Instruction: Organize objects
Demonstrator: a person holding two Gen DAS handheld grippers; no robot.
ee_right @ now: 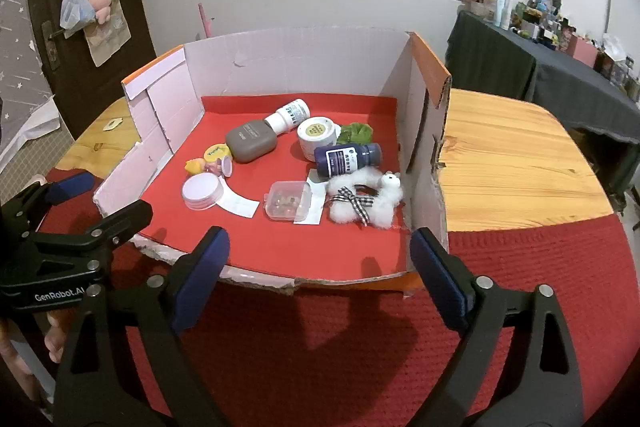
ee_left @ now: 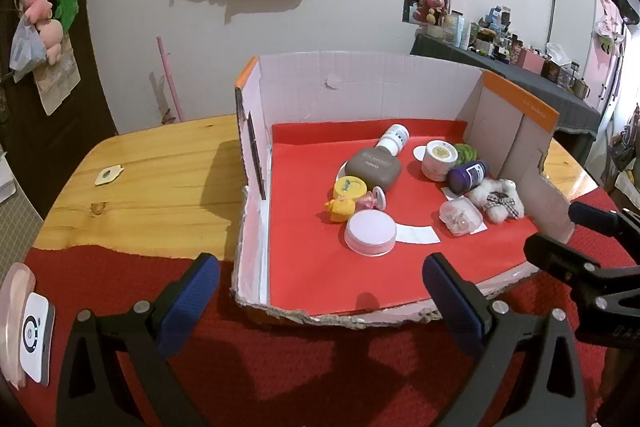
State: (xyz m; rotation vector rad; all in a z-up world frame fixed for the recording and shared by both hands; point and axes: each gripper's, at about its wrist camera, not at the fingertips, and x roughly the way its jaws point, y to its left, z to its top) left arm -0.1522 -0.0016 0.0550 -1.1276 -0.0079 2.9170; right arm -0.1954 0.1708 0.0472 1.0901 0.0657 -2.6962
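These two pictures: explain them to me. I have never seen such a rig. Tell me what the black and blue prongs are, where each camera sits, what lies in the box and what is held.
No machine here: a person holds a clamp-like tool in each hand, and a wide-angle camera on each looks out along its two blue-padded fingers. One picture comes from the left hand-held gripper, the other from the right hand-held gripper; each also catches the other at its edge. Both are open and hold nothing.

Ahead, on a wooden table partly covered by red cloth, is a cut-down cardboard box with a red floor. In it lie a white fluffy toy, a clear plastic case, a dark blue bottle, a grey case, a white bottle, a white tub and a pink-lidded jar.
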